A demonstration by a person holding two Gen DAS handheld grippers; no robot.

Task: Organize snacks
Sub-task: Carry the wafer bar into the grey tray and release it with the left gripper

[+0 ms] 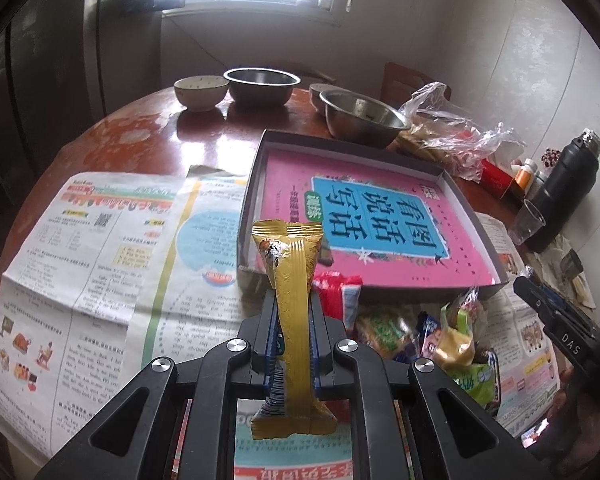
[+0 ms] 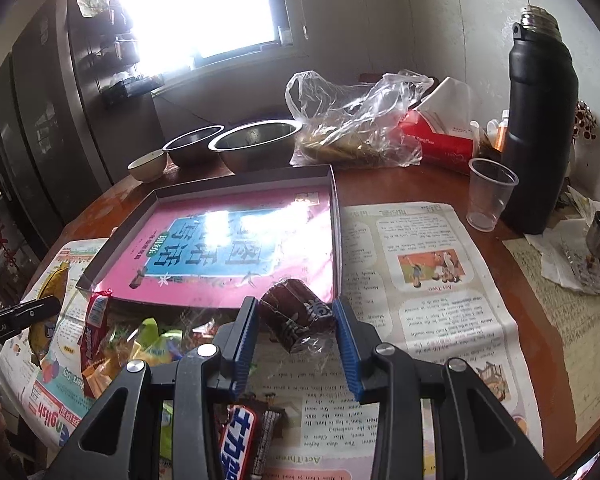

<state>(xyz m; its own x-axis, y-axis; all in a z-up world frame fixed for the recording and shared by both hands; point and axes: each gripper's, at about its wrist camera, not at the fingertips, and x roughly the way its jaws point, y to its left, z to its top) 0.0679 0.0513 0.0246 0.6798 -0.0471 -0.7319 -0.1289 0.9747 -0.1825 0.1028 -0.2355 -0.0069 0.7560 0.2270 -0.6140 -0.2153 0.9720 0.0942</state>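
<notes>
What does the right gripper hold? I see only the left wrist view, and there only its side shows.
Observer: The right gripper is shut on a dark brown wrapped snack.
Operator: Are more snacks close to it?
Observer: Yes, a chocolate bar with blue letters lies on the newspaper, seen just under the gripper.
</notes>
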